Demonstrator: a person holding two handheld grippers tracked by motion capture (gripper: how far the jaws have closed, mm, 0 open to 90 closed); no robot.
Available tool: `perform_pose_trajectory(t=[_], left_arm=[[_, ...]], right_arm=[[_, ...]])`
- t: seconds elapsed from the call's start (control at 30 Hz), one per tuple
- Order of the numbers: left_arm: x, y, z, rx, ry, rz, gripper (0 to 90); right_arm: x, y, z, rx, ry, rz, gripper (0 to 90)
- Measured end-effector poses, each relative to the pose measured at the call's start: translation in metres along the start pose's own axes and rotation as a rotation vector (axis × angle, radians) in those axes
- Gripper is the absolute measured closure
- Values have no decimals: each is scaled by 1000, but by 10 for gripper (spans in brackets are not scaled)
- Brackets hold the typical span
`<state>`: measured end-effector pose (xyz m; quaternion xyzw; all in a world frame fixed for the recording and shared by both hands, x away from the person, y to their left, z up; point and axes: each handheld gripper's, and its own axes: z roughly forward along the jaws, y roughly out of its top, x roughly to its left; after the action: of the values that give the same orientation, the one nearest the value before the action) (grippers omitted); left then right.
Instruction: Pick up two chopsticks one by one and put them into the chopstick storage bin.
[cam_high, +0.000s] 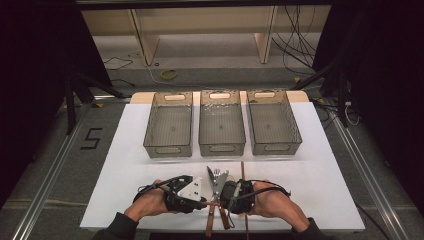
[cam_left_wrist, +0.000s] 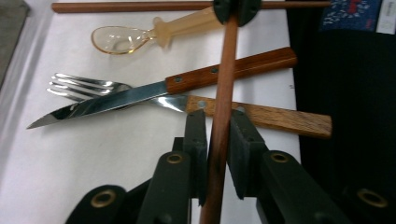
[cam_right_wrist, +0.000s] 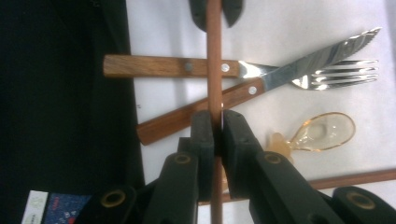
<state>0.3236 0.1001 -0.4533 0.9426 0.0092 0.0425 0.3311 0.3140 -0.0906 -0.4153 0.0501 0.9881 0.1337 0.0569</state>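
We hold one wooden chopstick (cam_left_wrist: 223, 93) between us — left claw (cam_left_wrist: 218, 123) clamped on one end, right claw (cam_right_wrist: 215, 122) clamped on the other — raised crosswise above the knife (cam_left_wrist: 140, 95) and fork (cam_left_wrist: 88, 86) on the white desk (cam_high: 320, 180).

Three bins (cam_high: 169, 125), two chopsticks (cam_left_wrist: 223, 93), one knife (cam_left_wrist: 140, 95), fork (cam_left_wrist: 84, 86), spoon (cam_left_wrist: 121, 38).

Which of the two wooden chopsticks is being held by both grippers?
The chopstick lying across the knife and fork handles, pinched at each end by the left gripper and right gripper. The other chopstick lies untouched beyond the amber spoon.
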Motion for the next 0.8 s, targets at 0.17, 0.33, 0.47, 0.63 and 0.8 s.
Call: perform_pose_trajectory(t=[0.17,0.33,0.47,0.63,0.8], left_arm=[[1,0,-2,-12,42,-19,822],[12,-11,-10,-33,115,-103,823],[19,-14,-19,-55,183,-175,823],[26,-18,-26,-95,261,-273,823],[31,-22,-35,-135,342,-345,823]], right_arm=[[-8,-5,-6,-32,-25,49,741],[-16,-13,-24,-127,-75,172,574],[-16,-19,-33,-177,-115,265,476],[-13,-29,-32,-214,-144,373,405],[-12,-41,-27,-218,-180,469,368]])
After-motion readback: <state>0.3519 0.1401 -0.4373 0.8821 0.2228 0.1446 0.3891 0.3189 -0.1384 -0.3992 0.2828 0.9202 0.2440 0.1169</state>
